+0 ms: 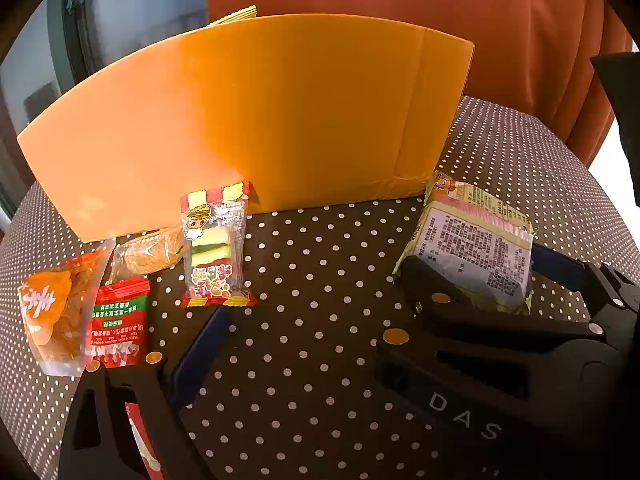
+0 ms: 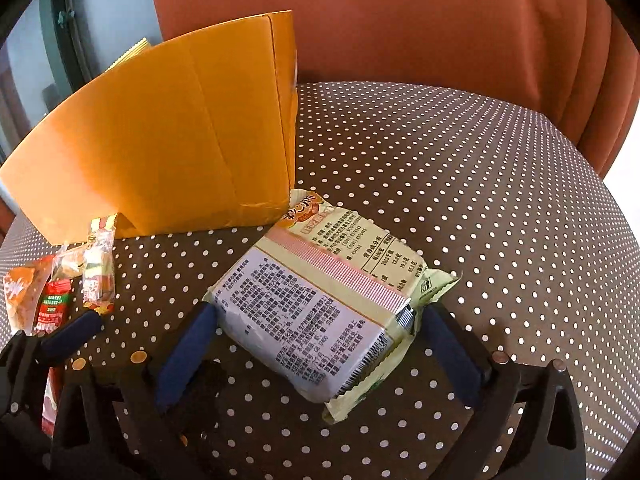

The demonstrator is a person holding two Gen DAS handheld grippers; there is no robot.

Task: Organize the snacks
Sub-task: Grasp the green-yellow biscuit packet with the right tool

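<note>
- Presently: right gripper spread wide, blue pads flanking the large pale-yellow snack packet lying label-side up on the dotted tablecloth.
- Packet between the pads, not yet pinched; a narrow gap visible at the right pad, left pad just beside or perhaps touching the packet's corner — hard to settle from this angle.
- Long axis of packet running diagonally, from near the right corner of the orange cardboard box back toward the camera; near end lying between the jaws, so jaw line crossing the packet's short width. Good for a squeeze across the narrow side.
- Left gripper also open and empty; nothing between its fingers but cloth.
- Burger-gummy packet lying just ahead of the left finger, toward the left of the jaw line rather than centred; long axis pointing roughly away from the camera.
- Further left, clustered and overlapping: orange chip packet, small red sachet, clear-wrapped cake against the box foot.
- Judgement: right hand far nearer a grasp than left; likely next step a close on the large packet, then a lift over the box wall.
- Risk: crimped packet tail slipping out of the pads, if grip lands too near the end.
</note>
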